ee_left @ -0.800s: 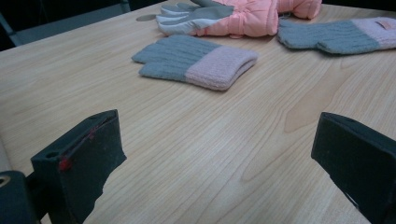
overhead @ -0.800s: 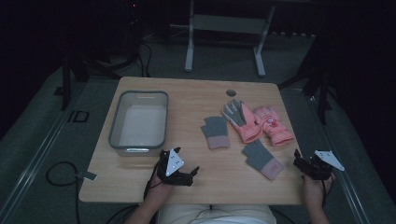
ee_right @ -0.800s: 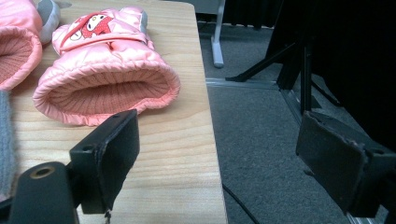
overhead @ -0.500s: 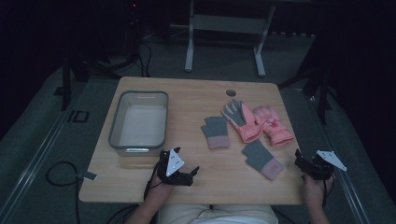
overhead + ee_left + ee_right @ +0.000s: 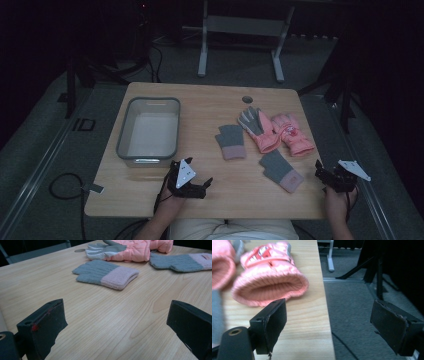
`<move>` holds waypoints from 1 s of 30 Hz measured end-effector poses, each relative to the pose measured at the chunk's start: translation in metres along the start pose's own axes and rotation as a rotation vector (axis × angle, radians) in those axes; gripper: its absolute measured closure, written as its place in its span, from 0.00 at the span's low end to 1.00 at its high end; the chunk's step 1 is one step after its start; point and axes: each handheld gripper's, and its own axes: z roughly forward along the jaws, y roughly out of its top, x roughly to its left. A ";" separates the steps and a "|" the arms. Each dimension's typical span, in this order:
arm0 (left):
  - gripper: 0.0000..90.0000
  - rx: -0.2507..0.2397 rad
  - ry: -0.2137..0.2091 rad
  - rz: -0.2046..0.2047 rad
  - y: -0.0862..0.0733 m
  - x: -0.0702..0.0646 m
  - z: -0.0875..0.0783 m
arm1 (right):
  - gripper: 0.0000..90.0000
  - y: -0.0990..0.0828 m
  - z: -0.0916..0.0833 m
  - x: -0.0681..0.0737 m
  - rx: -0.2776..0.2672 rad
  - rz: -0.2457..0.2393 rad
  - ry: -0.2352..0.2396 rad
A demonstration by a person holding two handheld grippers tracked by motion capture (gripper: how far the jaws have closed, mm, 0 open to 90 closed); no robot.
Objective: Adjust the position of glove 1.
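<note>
Room: dark, grey carpet, a metal stand behind the wooden table [image 5: 210,107].
Bin: grey plastic bin [image 5: 148,131] on the table's left half, nothing in it that I can see.
Gloves: two pink padded gloves [image 5: 277,131] side by side at right; one grey knit glove [image 5: 230,141] mid-table, another [image 5: 281,170] nearer the front edge.
Left gripper [image 5: 192,184]: jaws wide, holding nothing, low over bare wood, pointing toward the mid-table knit glove.
Right gripper [image 5: 330,177]: jaws wide, holding nothing, at the table's right edge, near a pink cuff [image 5: 270,288].
Handling: likely light, soft, floppy; nothing fragile.
Hold: probably the thick ribbed cuff; fingers would droop.
</note>
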 end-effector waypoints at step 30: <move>0.02 -0.006 0.001 0.003 0.000 -0.001 0.000 | 0.22 0.121 0.000 0.087 0.083 -0.141 0.307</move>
